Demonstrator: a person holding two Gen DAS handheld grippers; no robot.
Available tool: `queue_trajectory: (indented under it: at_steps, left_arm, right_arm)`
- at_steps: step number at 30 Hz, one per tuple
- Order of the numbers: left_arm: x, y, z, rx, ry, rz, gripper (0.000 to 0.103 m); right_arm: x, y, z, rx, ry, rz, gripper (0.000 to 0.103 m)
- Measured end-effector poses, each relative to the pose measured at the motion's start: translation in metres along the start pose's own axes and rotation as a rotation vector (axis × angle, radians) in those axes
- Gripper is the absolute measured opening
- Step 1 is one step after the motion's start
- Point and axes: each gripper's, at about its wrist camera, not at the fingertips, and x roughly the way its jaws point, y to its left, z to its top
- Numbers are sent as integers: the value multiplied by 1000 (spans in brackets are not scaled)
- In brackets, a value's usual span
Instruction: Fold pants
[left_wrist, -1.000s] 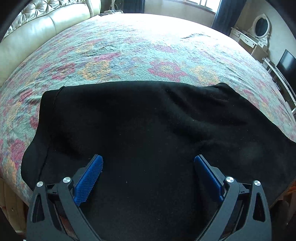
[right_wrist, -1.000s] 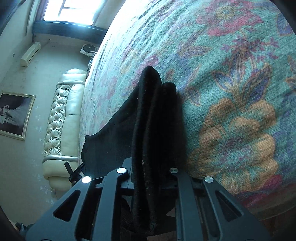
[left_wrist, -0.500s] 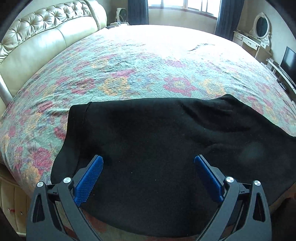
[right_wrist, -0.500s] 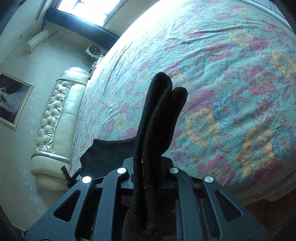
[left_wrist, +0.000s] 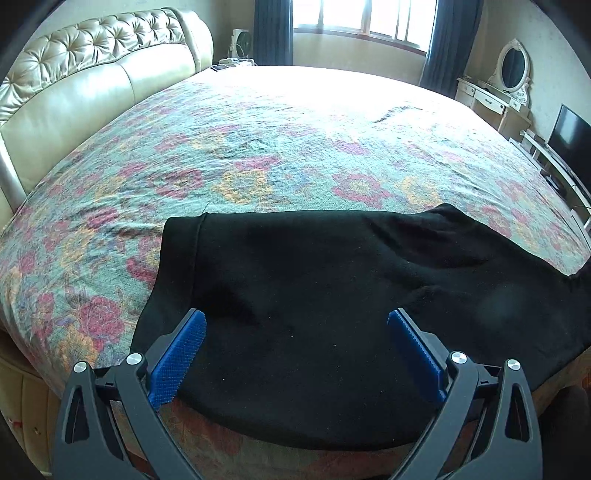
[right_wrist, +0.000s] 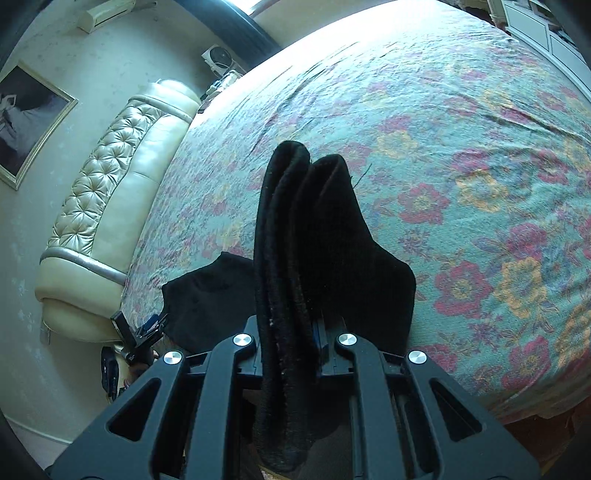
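**Black pants on the floral bed, one end lifted**

Floral weave — teal ground with red and yellow blooms — covers the bed (left_wrist: 295, 147), which fills most of both views. Along its far left side we note a cream tufted headboard (left_wrist: 92, 74); past the foot of it, a window (left_wrist: 354, 18) with dark curtains, a white dressing table with an oval mirror (left_wrist: 513, 66), and a dark screen (left_wrist: 572, 140) at the right edge.

The black pants (left_wrist: 314, 295) lie spread across the near edge of the bed, their near hem hanging a little over the side. One end rises off the cover — in the right wrist view we see it bunched into thick folds (right_wrist: 295, 229) standing up above the spread.

The right gripper (right_wrist: 291, 332) is clamped on those folds; the cloth fills the narrow gap between its fingers and trails down toward the camera.

The left gripper (left_wrist: 295, 332) hovers over the flat part of the pants with its blue pads (left_wrist: 181, 347) spread wide, nothing between them. We cannot tell whether the tips touch the fabric.
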Motion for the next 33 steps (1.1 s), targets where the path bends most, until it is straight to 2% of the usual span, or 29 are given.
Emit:
queue_trajectory:
  at_steps: [2,4,8,15,23,24,26,30,32,33]
  left_arm:
    - [-4,4,0,-2,-8,0,98]
    - [-8,7,-2,-5,-16,-4,98]
    - [-15,15,-6,-7,-24,-3,98]
    - [-20,29,-15,-31,-22,-1,98]
    - [-20,37,-20,-57,-14,-8,98]
    - [-19,37,-20,-57,-14,-8,98]
    - [-19,37,-21,-58,-13,-11,98]
    - [-17,39,-23,-61,-8,-8,98]
    - [-16,41,-25,-68,-7,-8,98]
    - [-15,42,-26,-73,-5,-9,98]
  right_arm:
    - [22,24,-1,-34,13,-23,13]
    - [48,44,-4,-52,37,-8,13]
    - [105,80,-18,-114,87,-74,13]
    - [196,110,-47,-146,184,-132,13]
    - [255,125,-68,-189,217,-245,15]
    - [259,125,-69,-186,215,-253,17]
    - [265,124,-72,-157,203,-242,27]
    - [272,121,-77,-123,190,-201,43]
    - [273,120,-79,-106,181,-164,55]
    - [273,119,-81,-90,177,-144,57]
